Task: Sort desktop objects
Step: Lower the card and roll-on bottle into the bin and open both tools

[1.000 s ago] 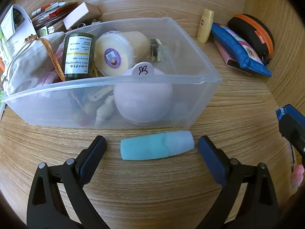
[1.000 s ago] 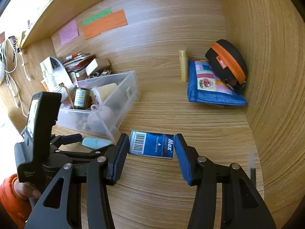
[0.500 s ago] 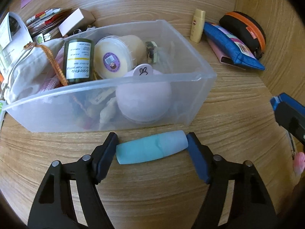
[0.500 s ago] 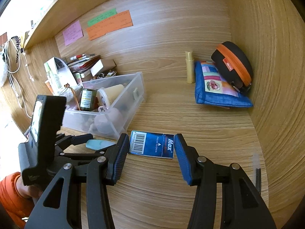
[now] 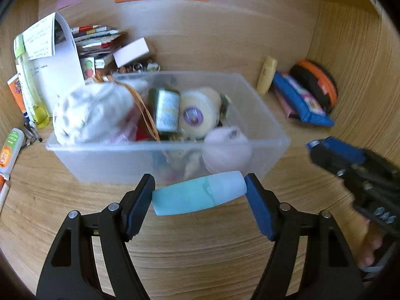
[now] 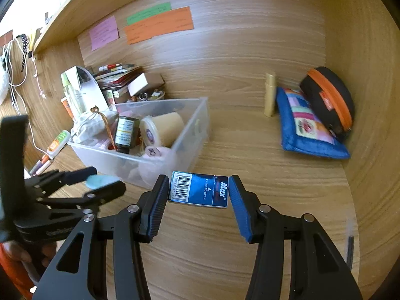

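Wood-grain desk (image 6: 287, 200) and matching wooden walls close in this nook, with pink, green and orange paper notes (image 6: 160, 25) stuck on the back panel.

Centre of both frames sits a clear plastic bin (image 5: 265, 115), rectangular and thin-walled. Inside lie a white cloth pouch (image 5: 92, 112) with an orange cord, a dark green bottle (image 5: 166, 110) with a pale label, a cream round tub (image 5: 197, 112) with a purple sticker, and a pale pink rounded thing (image 5: 225, 147) pressed against the front wall; smaller bits beneath are too blurred to name.

Low in the left wrist view, the left gripper (image 5: 200, 196) has its pads pressed on both ends of a smooth turquoise tube (image 5: 197, 196), held crosswise just in front of the bin and, I think, lifted clear of the desk. Its jaws have just been closing on that tube.

Only the right wrist view shows the right gripper (image 6: 198, 190) closed on a glossy blue Max box (image 6: 198, 190) with a barcode, held flat near the bin's front corner.

At right, a yellow tube (image 6: 270, 95) stands beside a blue patchwork pouch (image 6: 307, 127) and a black case with an orange zip (image 6: 327, 102).
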Available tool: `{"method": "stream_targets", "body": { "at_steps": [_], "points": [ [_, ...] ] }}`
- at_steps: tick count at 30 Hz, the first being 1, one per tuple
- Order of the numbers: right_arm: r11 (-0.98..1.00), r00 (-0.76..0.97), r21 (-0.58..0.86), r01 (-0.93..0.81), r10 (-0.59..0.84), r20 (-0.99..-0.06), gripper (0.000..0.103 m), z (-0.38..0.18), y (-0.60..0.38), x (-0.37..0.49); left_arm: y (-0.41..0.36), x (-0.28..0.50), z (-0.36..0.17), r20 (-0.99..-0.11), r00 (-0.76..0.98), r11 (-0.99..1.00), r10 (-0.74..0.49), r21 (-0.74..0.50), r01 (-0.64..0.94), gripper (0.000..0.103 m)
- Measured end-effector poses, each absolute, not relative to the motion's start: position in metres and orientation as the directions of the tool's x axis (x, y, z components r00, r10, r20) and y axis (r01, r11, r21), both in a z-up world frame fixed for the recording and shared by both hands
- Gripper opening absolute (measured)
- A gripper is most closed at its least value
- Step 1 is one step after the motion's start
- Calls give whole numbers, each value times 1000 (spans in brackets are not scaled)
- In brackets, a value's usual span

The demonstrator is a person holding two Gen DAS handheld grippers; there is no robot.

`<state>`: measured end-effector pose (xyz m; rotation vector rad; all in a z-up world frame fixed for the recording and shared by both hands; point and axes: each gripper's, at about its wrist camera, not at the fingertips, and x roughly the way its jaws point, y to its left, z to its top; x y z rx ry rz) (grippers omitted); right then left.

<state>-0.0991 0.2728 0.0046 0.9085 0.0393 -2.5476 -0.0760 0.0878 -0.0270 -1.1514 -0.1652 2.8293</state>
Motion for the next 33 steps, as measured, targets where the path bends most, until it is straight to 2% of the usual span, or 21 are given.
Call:
{"method": "stream_targets", "body": {
  "at_steps": [11,25,33],
  "points": [
    [-887,-682,106,450,-418,-600,46,27,238,-127,56,-99,8,-618,-770,-984,159,-158,-77,73],
    [-885,-628,93,457,-395,-671,46,10,205,-173,63,-130,-12,-650,-741,-986,169,-113,-126,73],
    [-892,-645,63,447,-370,-669,47,5,196,-179,62,-135,-17,-658,-730,-983,182,-117,-139,73]
  ]
}}
